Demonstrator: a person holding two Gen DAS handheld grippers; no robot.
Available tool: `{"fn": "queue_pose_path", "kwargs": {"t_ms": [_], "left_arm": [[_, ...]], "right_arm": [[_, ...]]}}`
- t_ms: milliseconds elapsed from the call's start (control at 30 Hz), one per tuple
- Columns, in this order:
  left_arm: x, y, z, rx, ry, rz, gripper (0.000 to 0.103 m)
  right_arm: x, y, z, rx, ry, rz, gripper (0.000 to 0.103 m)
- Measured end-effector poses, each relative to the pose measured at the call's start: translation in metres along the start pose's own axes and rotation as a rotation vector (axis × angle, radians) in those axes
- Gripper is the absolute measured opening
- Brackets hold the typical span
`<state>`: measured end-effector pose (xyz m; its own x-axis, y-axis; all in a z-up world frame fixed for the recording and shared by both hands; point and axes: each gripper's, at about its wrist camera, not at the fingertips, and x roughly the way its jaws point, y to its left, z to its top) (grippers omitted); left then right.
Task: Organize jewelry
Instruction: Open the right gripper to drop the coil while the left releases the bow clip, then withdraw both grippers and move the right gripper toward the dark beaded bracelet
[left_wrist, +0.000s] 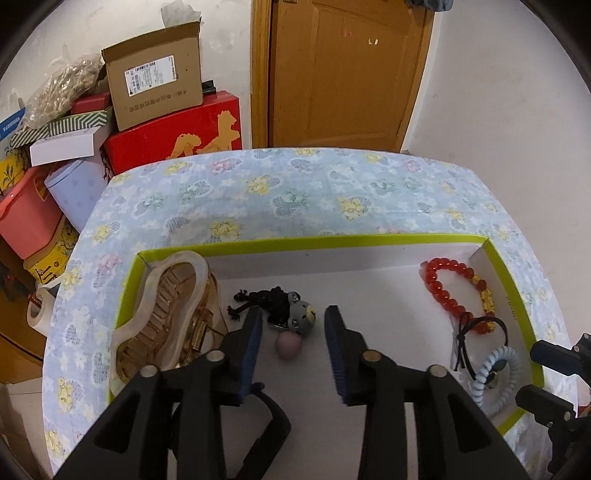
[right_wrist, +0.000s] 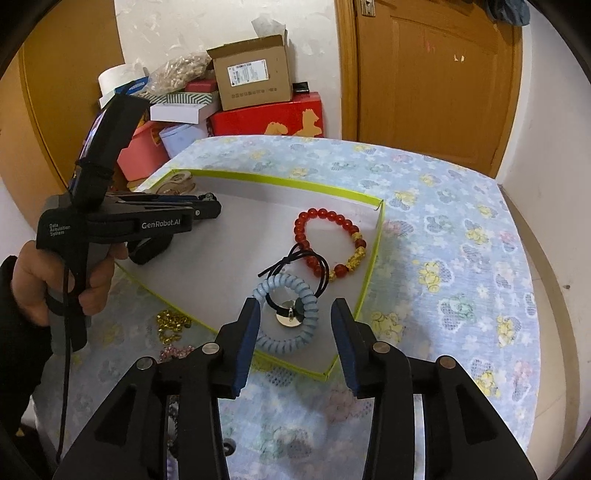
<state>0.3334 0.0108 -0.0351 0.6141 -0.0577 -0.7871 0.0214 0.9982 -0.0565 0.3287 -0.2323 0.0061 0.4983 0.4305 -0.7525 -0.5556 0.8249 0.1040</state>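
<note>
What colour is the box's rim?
Lime green, on the shallow white cardboard box; clearest in the left wrist view.

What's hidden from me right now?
- Left wrist view: gray charm partly behind the left claw finger.
- Right wrist view: gold chain and pink beads outside the tray, too small to identify.
- Round pendant: detail unreadable.

A table draped in a pale blue floral cloth stands in a room with scuffed white walls and a closed brown wooden door. Against the wall beside the door, cardboard, red and pink boxes are piled in a loose stack.
</note>
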Motion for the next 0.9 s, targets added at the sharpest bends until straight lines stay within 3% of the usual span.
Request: {"fn": "queue_pose_path", "kwargs": {"t_ms": [333, 900], "left_arm": [[-0.051, -0.004, -0.016, 0.008, -0.068, -0.022, 0.041], [-0.151, -0.001, -0.124, -0.033, -0.111, -0.035, 0.041]], "right_arm": [[-0.035, 0.002, -0.02, 0.044, -0.028, -0.006, 0.041], [-0.105, 0.033, -0.092, 0.058, -0.072, 0.04, 0.041]]}}
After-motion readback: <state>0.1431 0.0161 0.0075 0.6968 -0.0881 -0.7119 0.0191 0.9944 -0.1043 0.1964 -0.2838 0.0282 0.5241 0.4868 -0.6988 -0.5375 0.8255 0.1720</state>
